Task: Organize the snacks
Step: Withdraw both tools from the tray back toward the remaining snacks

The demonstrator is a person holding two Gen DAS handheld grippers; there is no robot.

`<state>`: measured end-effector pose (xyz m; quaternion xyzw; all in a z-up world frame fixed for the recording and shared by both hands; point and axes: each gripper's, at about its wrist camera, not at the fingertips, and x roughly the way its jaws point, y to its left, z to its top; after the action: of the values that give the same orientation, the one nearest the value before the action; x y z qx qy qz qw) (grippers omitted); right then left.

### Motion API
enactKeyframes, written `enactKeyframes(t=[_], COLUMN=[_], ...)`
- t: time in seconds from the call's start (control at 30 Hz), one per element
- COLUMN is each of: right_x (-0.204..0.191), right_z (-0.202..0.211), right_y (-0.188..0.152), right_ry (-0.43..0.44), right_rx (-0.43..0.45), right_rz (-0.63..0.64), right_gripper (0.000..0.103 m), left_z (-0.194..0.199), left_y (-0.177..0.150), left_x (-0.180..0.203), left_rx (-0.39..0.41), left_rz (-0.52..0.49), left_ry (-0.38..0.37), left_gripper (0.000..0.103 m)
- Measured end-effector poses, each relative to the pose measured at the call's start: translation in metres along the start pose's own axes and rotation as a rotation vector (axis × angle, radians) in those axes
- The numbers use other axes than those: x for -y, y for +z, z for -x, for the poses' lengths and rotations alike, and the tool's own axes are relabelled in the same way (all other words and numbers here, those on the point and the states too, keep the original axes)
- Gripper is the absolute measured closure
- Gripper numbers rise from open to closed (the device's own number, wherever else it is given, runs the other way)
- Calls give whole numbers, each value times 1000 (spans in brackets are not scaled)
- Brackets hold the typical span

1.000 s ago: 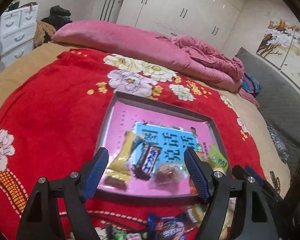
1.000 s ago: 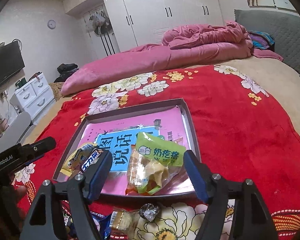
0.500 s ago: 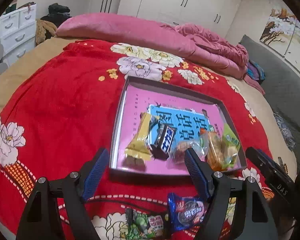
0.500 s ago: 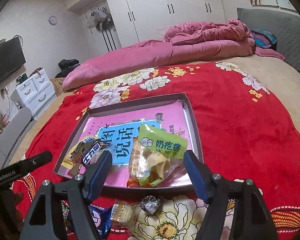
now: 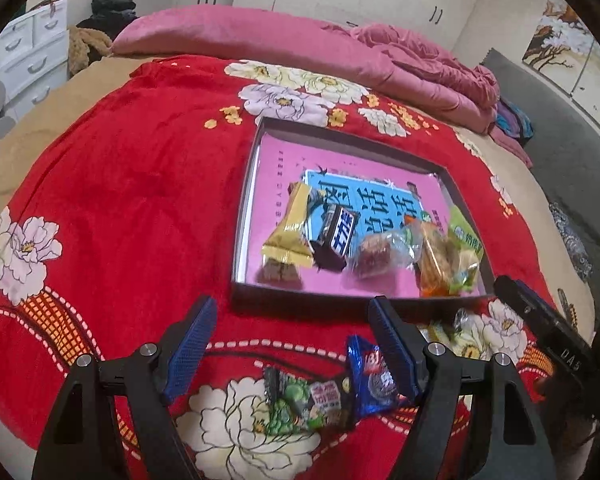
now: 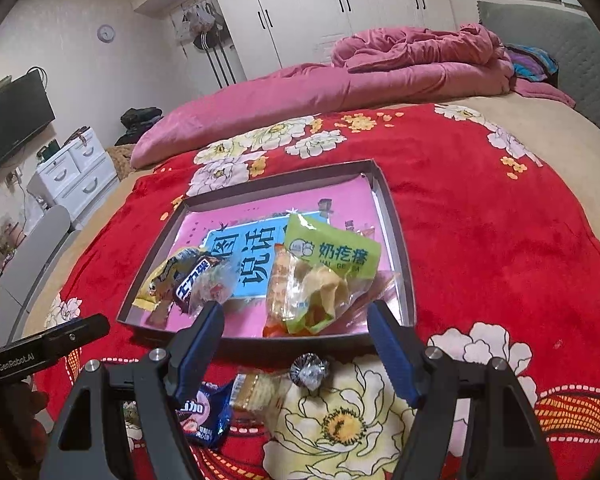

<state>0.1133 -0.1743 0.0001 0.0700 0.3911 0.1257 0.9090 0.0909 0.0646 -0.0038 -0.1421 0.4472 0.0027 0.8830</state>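
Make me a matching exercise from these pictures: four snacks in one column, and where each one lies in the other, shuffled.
Things:
1. gold wrapper
2. green bag
3. blue packet
4. foil candy

Places:
A. on the red blanket, beside the left gripper finger
B. in the box, at its right side
C. in the box, at its left side
D. on the blanket, just before the box's near wall

Pairs: 1-C, 2-B, 3-A, 4-D

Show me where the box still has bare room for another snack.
The box is bare across its far half and left strip, beyond the gold wrapper. Its near edge is crowded: gold wrapper, dark bar, clear-wrapped sweet and green bag sit close together.
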Motion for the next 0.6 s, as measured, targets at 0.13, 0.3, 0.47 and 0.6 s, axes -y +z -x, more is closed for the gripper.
enactKeyframes(t=[0.13,0.3,0.47,0.6], right_x=[0,-1,-2,1], right_z=[5,5,7,7], right_y=[-1,-5,-7,-10], right_ry=[3,1,-1,-8], right_rx=[5,-12,-18,-28], right_rz=[-5,-2,-2,-8], right_gripper=[29,29,29,29], left_z=[1,-2,-6,-10], left_y=[-5,-10,-15,-18], left_x=[-1,-1,-4,-6], left_rx=[-23,-74,-119,-155], left_rz=[-6,-20,-11,-13], left_ry=[-3,1,-1,7], left_gripper=[24,24,24,24])
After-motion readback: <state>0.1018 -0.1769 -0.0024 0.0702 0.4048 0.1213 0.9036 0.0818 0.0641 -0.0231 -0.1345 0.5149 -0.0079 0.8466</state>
